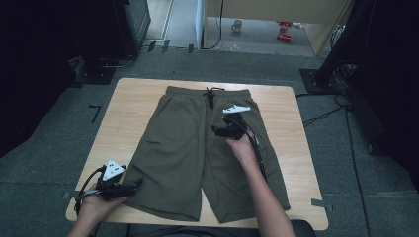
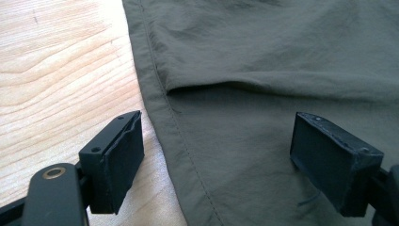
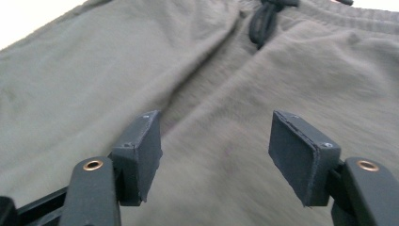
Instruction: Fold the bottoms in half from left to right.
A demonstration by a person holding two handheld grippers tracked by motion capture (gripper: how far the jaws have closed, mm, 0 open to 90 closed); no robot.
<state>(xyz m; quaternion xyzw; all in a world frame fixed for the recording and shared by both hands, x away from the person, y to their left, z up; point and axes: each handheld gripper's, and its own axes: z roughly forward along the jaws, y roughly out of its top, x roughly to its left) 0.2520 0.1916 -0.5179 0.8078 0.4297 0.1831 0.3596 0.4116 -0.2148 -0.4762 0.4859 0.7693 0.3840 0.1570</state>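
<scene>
Olive green shorts (image 1: 183,143) lie flat on the wooden table (image 1: 128,94), waistband at the far side with a black drawstring (image 1: 211,96). My left gripper (image 1: 136,186) is at the near left, low beside the outer seam of the left leg. Its jaws stand open in the left gripper view (image 2: 216,160), straddling the seam edge of the shorts (image 2: 263,70) without pressing on it. My right gripper (image 1: 220,127) hovers over the upper middle of the shorts. It is open (image 3: 216,150), with cloth (image 3: 117,70) beneath and the drawstring (image 3: 263,21) ahead.
Bare wood (image 2: 56,70) lies left of the shorts' seam. The table edges are near on all sides, with grey carpet floor around. Dark stands and cables sit at the far left and right. A mug (image 1: 237,25) and red items stand on the floor far behind.
</scene>
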